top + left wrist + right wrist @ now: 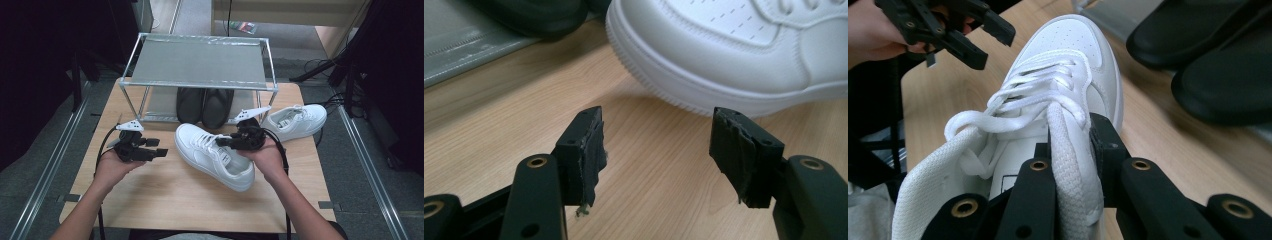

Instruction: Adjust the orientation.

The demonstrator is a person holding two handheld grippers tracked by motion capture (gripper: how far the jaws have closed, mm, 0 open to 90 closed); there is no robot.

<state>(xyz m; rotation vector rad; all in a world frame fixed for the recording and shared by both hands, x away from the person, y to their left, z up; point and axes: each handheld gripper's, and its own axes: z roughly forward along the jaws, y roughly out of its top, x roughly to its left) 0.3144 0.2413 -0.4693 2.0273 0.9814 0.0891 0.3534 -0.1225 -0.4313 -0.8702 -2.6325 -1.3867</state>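
On the wooden table (150,200), the right gripper (231,140) clamps the white sneaker (212,155) by its collar for lifting toward the rack (200,62), while the left gripper (161,153) waits wide and empty, ready to steady its toe.

We can read no words, brand names or numbers anywhere; the white sneaker (215,156) bears a small dark mark on its side, too blurred to make out.

White low-top sneaker (215,156) with white laces, perforated toe and ribbed sole, lying diagonally at the centre of the wooden table, toe toward the rack, heel toward the person, its padded collar (1068,165) pinched at one side, its toe just clear of the tabletop.
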